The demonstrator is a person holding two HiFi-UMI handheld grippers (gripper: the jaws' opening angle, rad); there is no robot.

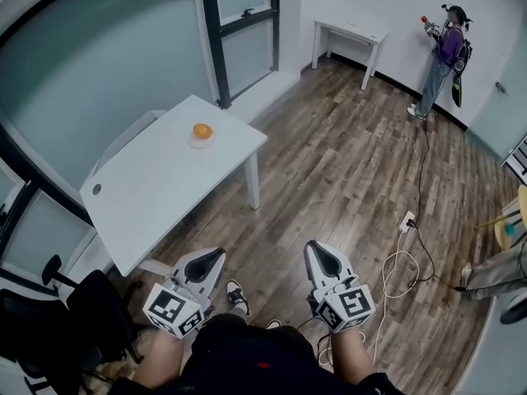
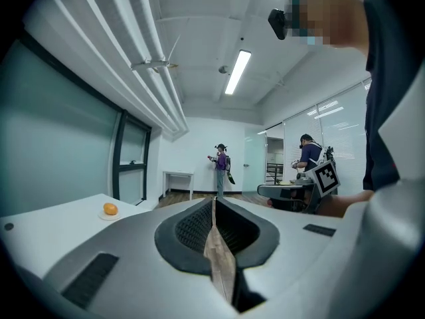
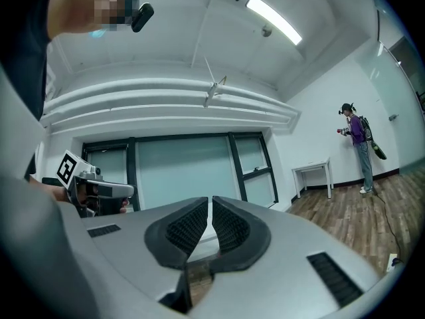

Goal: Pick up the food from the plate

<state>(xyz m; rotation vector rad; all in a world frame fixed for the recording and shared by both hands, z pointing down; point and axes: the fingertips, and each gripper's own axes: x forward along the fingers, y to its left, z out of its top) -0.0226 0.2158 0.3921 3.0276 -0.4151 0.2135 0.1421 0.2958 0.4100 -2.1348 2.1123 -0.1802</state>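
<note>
- Wood-plank flooring [image 1: 329,179] lies under both grippers, which are held low in front of the person's body at about waist height, side by side and near each other, both aimed forward.
- Left gripper [image 1: 210,260]: its jaws are pressed together with nothing between them, as its own view shows [image 2: 214,208].
- Right gripper [image 3: 211,205]: its jaws are likewise closed and empty; it sits just to the right of the left one [image 1: 321,257].
- White table [image 1: 156,188]: ahead and to the left of the left gripper, its near corner fairly close.
- Small plate [image 1: 201,143]: on the table's far part, well apart from both grippers.
- Orange fruit [image 1: 202,130]: resting on that plate; from the left gripper view it appears far off to the left [image 2: 110,209].
- Step in hand, as I judge it: the approach, with no reach begun.
- Next move, as I judge it: step toward the table, part one gripper's jaws, then bring them down around the fruit.
</note>
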